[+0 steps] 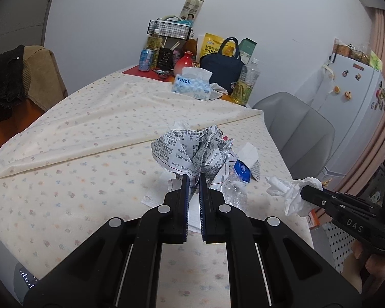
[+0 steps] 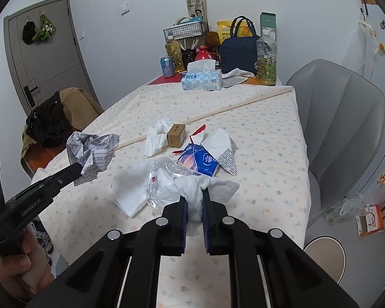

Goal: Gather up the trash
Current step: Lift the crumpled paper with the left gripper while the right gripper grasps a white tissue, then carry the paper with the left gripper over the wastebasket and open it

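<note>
My left gripper (image 1: 193,179) is shut on a crumpled printed paper (image 1: 187,151), lifted above the table; the right wrist view shows the same paper (image 2: 92,151) at the left gripper's (image 2: 75,168) tips. My right gripper (image 2: 194,199) is shut on a crumpled white tissue (image 2: 195,192), which also shows in the left wrist view as the tissue (image 1: 292,192) in the right gripper (image 1: 304,188). On the dotted tablecloth (image 2: 256,141) lie a blue tissue pack (image 2: 200,160), clear plastic wrap (image 2: 164,172), a white tissue (image 2: 156,138), a small cardboard box (image 2: 176,134) and flat white paper (image 2: 131,195).
A tissue box (image 2: 202,80), bottles (image 2: 266,56), a can (image 2: 167,66), a dark lunch bag (image 2: 240,52) and a wire rack (image 2: 186,32) crowd the table's far end. A grey chair (image 2: 346,118) stands right of the table, a chair with clothes (image 2: 51,123) left. A person's hand (image 2: 25,267) holds the left gripper.
</note>
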`<state>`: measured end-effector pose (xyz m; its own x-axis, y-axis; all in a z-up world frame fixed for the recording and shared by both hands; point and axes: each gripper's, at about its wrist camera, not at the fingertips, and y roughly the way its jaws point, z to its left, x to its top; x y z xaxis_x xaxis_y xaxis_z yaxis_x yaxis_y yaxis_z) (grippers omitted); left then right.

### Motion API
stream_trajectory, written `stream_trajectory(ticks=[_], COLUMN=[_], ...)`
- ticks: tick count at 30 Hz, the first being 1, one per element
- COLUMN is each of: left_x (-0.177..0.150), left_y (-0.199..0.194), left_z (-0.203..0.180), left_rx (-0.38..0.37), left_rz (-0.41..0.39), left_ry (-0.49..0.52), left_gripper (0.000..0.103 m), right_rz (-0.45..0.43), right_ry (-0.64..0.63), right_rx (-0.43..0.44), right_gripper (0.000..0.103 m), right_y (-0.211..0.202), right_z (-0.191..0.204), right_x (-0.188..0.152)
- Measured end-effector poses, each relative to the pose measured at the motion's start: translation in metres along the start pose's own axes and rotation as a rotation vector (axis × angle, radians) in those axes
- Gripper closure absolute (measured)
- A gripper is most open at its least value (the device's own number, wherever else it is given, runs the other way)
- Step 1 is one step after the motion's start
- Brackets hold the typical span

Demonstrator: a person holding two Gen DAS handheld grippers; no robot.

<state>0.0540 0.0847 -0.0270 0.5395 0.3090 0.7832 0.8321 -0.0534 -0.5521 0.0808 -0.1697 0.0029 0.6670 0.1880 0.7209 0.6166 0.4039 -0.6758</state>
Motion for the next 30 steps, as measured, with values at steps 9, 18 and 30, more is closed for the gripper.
stream_trajectory(ticks=[9, 18, 30], left_x=[-0.001, -0.001, -0.004], left_y=[0.007, 0.034, 0.069], left_z=[-0.023, -0.086, -0.169], left_rx=[-0.046, -0.128, -0.217], left_rz=[0.020, 0.055, 0.104], left_ry=[0.042, 0.126, 0.226], left_gripper=[0.095, 0.095, 0.095], right_rz=[-0.020, -0.057, -0.082], right_ry=[0.046, 0.111, 0.205], right_rx=[-0.034, -0.080, -0.166], right_gripper=[0.092, 0.092, 0.092], right_y=[-0.015, -0.037, -0.057], right_z=[-0.024, -0.071, -0.138], right_x=[-0.009, -0.014, -0.028])
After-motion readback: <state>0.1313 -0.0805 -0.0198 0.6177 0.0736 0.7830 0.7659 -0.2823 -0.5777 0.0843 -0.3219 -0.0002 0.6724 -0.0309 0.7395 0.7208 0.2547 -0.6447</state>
